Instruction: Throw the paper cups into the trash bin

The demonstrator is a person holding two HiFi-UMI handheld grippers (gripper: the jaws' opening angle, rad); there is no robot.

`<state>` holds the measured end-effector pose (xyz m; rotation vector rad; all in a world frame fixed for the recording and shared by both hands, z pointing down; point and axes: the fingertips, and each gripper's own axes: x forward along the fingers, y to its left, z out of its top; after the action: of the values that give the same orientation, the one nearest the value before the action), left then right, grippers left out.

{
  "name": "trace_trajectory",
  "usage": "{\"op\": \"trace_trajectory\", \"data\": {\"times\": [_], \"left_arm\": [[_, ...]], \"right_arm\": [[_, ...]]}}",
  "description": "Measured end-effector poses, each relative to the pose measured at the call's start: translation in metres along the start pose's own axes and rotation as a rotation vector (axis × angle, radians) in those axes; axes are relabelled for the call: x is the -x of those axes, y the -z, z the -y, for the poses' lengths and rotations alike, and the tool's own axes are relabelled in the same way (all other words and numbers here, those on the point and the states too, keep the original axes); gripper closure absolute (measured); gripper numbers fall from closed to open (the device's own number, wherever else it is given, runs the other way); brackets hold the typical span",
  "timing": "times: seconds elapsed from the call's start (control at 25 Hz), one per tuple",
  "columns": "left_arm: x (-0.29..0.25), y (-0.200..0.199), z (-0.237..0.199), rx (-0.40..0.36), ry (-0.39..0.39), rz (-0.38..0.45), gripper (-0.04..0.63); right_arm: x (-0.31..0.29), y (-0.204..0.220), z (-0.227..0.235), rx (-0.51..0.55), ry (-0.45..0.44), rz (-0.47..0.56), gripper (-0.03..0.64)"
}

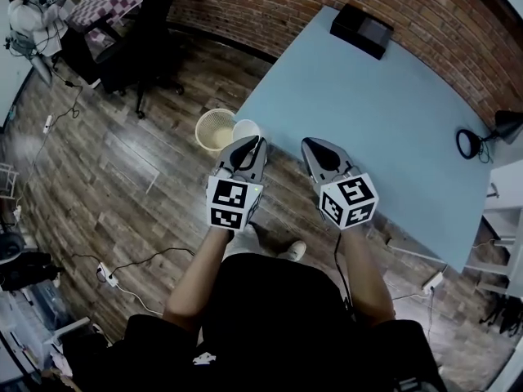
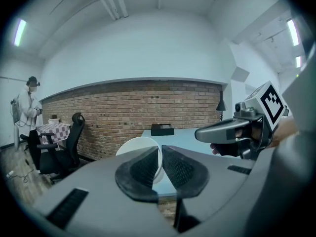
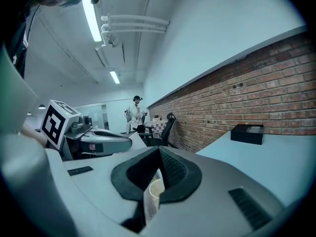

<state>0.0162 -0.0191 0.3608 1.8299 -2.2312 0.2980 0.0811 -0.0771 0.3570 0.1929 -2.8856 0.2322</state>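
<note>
My left gripper (image 1: 249,144) (image 2: 160,152) is shut on the rim of a white paper cup (image 1: 246,129) (image 2: 139,148). It holds the cup off the table's near corner, just right of a pale wicker trash bin (image 1: 214,130) on the wooden floor. The right gripper (image 1: 313,146) (image 3: 159,154) hovers beside it over the edge of the blue-grey table (image 1: 384,113). From the head view its jaws look shut. In the right gripper view a second small paper cup (image 3: 155,189) sits pinched low between the jaws. Each gripper shows in the other's view.
A black box (image 1: 361,29) lies at the table's far end by the brick wall. A black desk lamp (image 1: 482,137) stands at the right edge. An office chair (image 1: 155,47) and a standing person (image 1: 29,15) are far left. Cables and a power strip (image 1: 106,274) cross the floor.
</note>
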Motion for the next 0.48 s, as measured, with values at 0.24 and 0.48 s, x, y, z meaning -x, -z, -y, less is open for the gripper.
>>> {"op": "trace_trajectory", "data": {"times": [0.24,0.48], "left_arm": [[0.009,0.013,-0.050,0.044,-0.027,-0.009,0.563],[0.014,0.014,-0.104,0.073,-0.056,0.002,0.563]], "right_arm": [[-0.041,-0.004,-0.022,0.012,-0.033,-0.015,0.614],[-0.090,-0.016,-0.045,0.029,-0.062,-0.026,0.614]]}}
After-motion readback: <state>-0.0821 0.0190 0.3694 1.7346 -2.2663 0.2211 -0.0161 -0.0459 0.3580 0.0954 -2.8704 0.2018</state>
